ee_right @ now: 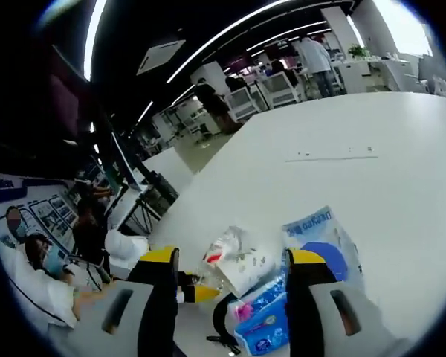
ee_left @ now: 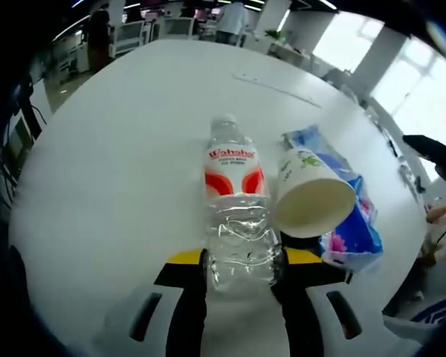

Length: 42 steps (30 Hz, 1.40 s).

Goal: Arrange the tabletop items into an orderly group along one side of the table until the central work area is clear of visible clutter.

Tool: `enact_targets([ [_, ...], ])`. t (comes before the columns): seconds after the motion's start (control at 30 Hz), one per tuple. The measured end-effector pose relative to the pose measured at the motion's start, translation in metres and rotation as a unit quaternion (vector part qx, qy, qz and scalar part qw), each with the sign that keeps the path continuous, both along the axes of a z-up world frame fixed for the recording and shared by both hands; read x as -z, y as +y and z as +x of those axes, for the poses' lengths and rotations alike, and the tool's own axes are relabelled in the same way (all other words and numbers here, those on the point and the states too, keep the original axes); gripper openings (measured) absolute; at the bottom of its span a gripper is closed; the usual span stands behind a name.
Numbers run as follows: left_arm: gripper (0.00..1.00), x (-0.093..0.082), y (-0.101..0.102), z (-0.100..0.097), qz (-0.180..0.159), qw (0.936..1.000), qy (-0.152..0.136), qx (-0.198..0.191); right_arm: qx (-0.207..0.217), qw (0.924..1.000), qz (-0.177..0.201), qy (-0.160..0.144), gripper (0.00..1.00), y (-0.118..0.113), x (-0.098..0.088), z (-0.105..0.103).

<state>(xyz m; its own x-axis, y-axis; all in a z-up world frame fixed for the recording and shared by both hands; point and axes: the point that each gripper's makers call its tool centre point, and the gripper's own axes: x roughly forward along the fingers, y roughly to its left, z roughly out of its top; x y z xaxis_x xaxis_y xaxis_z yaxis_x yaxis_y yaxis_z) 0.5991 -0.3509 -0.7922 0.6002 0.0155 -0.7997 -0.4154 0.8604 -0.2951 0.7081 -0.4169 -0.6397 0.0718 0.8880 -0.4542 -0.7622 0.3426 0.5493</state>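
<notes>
A: Left gripper (ee_left: 241, 269) status?

B: Jaws are closed against the base of the water bottle (ee_left: 236, 204), one on each side. The bottle lies on its side on the white table (ee_left: 126, 141), cap pointing away. It looks empty: clear, crumpled walls.

A: Handling?

B: Judged very light, thin and springy. The wall is expected to buckle under squeeze, and smooth plastic may slip. The base is already dented. A hold nearer the labelled band or the neck is judged stiffer.

A: Neighbours?

B: A paper cup (ee_left: 309, 195) is lying on its side just beside the bottle, mouth toward the camera, resting on a blue tissue pack (ee_left: 351, 227). The cup is light and easily crushed or rolled; it is best taken across the rim, gently. The pack is soft and compliant, and can be pinched anywhere.

A: Right gripper (ee_right: 230, 282)?

B: Jaws are spread, nothing is held. It hangs above the same cluster near the table edge: bottle and tissue pack are seen between the jaws, from the other side.

A: Placement?

B: The cluster sits toward one side; the centre appears mostly bare.
</notes>
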Motion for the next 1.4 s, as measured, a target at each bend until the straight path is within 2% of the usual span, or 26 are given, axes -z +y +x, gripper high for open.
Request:
enact_targets([
  [0.17,0.35,0.0,0.0,0.0,0.001,1.0,-0.001,0.0,-0.012,0.9997,-0.002,0.02,0.52,0.034,-0.001,0.003],
  [0.3,0.35,0.0,0.0,0.0,0.002,1.0,-0.001,-0.001,-0.033,0.9985,-0.032,0.029,0.49,0.06,0.012,0.004],
  [0.4,0.36,-0.001,-0.001,-0.001,0.004,1.0,-0.003,-0.003,-0.047,0.9972,-0.041,0.042,0.5,0.075,0.018,0.0],
  [0.67,0.36,-0.002,-0.002,-0.001,0.008,1.0,-0.001,-0.006,-0.043,0.9942,-0.071,0.069,0.5,0.098,0.039,-0.005],
  [0.77,0.35,-0.002,-0.002,0.0,0.008,0.9999,-0.001,-0.008,-0.058,0.9906,-0.08,0.094,0.5,0.11,0.047,-0.014],
  [0.93,0.36,-0.003,-0.002,-0.001,0.005,0.9999,-0.003,-0.013,-0.067,0.9875,-0.121,0.075,0.5,0.124,0.064,-0.016],
  [1.23,0.36,-0.003,-0.002,-0.002,0.005,0.9999,-0.006,-0.013,-0.047,0.9838,-0.151,0.085,0.48,0.132,0.088,-0.018],
  [1.4,0.36,-0.001,0.0,0.001,0.006,0.9999,-0.007,-0.012,-0.041,0.9808,-0.174,0.078,0.48,0.133,0.099,-0.014],
])
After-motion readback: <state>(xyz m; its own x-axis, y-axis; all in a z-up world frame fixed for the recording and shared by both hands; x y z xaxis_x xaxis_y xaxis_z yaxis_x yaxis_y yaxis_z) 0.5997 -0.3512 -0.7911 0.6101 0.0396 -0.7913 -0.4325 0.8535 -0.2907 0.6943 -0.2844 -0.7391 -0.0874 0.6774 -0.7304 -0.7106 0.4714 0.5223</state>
